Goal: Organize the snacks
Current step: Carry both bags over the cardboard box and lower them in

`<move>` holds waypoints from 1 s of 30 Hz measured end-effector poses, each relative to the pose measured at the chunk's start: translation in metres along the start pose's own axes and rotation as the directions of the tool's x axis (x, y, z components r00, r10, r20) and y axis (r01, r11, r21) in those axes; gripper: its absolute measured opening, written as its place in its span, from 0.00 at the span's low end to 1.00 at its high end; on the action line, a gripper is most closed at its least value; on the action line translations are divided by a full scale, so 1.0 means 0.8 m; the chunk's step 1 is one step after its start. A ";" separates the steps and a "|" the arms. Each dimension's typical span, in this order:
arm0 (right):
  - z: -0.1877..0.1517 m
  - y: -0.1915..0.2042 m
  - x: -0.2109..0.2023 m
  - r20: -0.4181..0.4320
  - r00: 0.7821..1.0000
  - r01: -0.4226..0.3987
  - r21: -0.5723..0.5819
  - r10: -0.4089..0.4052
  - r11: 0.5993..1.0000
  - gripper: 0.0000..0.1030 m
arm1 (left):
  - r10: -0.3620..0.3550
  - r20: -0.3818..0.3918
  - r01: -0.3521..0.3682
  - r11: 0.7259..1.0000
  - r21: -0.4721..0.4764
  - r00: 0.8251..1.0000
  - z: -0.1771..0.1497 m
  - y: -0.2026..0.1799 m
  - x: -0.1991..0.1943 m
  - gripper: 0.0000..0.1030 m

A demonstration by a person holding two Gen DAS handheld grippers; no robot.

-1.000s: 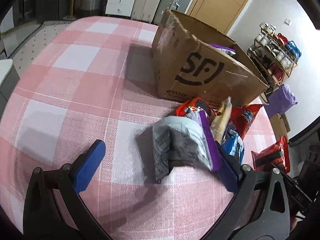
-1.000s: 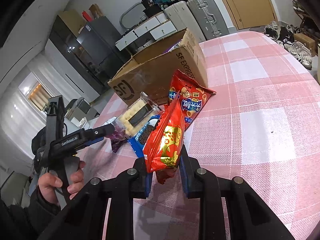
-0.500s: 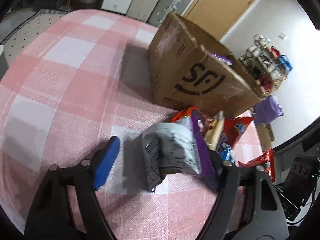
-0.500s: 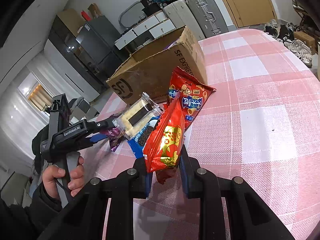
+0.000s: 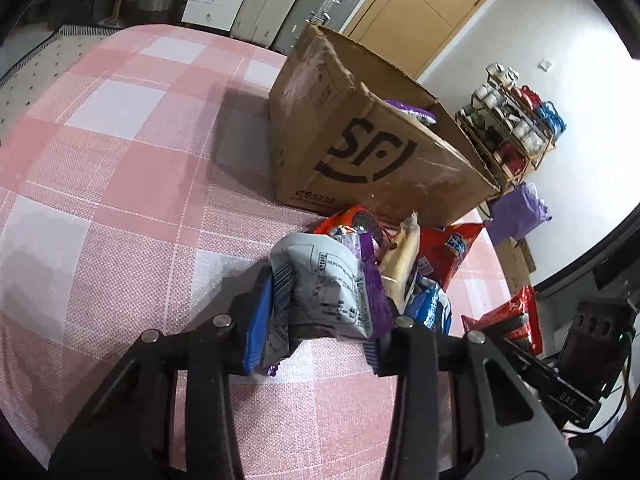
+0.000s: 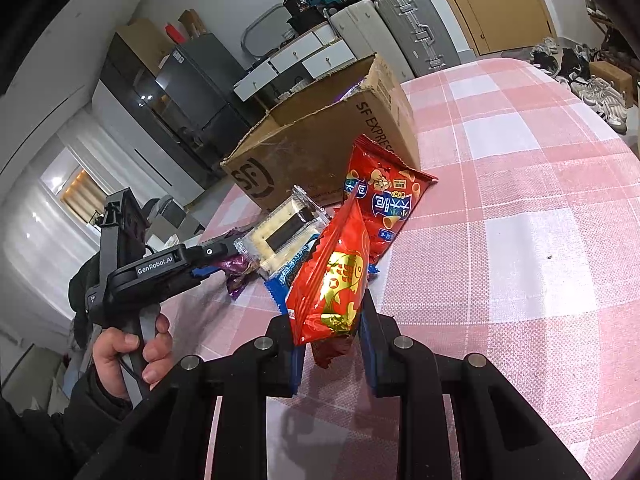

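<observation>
My left gripper is shut on a purple and silver snack bag, squeezing it just above the pink checked tablecloth; the bag's purple end shows in the right wrist view. My right gripper is shut on a red and gold snack bag and holds it upright above the table. An open SF cardboard box stands behind the snack pile, with a purple bag inside. The pile holds a cracker pack, a blue cookie pack and a red crisp bag.
An orange-red cookie bag lies against the box. The table stretches right of the pile. Suitcases and drawers stand beyond the table. A shelf of cups stands by the wall.
My left gripper has closed from wide open onto the purple and silver bag. My right gripper keeps holding the red and gold bag in about the same place.
</observation>
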State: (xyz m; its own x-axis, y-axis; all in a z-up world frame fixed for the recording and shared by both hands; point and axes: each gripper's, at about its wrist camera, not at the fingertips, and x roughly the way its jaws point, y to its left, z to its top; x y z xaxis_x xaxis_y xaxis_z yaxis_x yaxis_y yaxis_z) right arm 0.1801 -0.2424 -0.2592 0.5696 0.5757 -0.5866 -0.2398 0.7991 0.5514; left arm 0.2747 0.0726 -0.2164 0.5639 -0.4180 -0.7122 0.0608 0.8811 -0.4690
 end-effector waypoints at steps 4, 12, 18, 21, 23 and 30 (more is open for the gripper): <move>0.000 -0.001 0.000 -0.003 1.000 -0.006 0.004 0.006 1.000 0.23 | 0.035 0.017 -0.035 0.999 0.019 0.999 -0.004 -0.004 -0.008 0.33; 0.002 0.008 -0.008 0.009 1.000 0.003 -0.023 -0.003 1.000 0.23 | 0.071 0.092 -0.078 0.994 0.077 0.993 -0.010 -0.022 -0.047 0.33; 0.007 0.020 -0.021 0.030 0.999 -0.036 -0.031 0.037 0.999 0.23 | 0.051 0.151 -0.067 0.993 0.099 0.987 -0.010 -0.036 -0.090 0.33; 0.012 0.028 -0.029 0.046 0.998 -0.051 -0.045 0.053 0.998 0.23 | 0.038 0.168 -0.059 0.991 0.122 0.985 -0.010 -0.047 -0.109 0.33; 0.016 0.035 -0.035 0.054 0.997 -0.051 -0.056 0.054 0.997 0.23 | 0.029 0.182 -0.055 0.989 0.138 0.983 -0.012 -0.055 -0.125 0.33; 0.032 0.066 -0.063 0.083 0.994 -0.068 -0.115 0.078 0.991 0.23 | -0.022 0.243 -0.023 0.984 0.178 0.970 -0.016 -0.088 -0.179 0.33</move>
State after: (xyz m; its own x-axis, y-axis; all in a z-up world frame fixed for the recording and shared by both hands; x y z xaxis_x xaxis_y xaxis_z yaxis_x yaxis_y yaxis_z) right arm 0.1591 -0.2333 -0.1853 0.6124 0.6196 -0.4910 -0.3667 0.7728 0.5179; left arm 0.1791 0.0678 -0.0879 0.7459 -0.3706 -0.5535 0.1936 0.9157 -0.3521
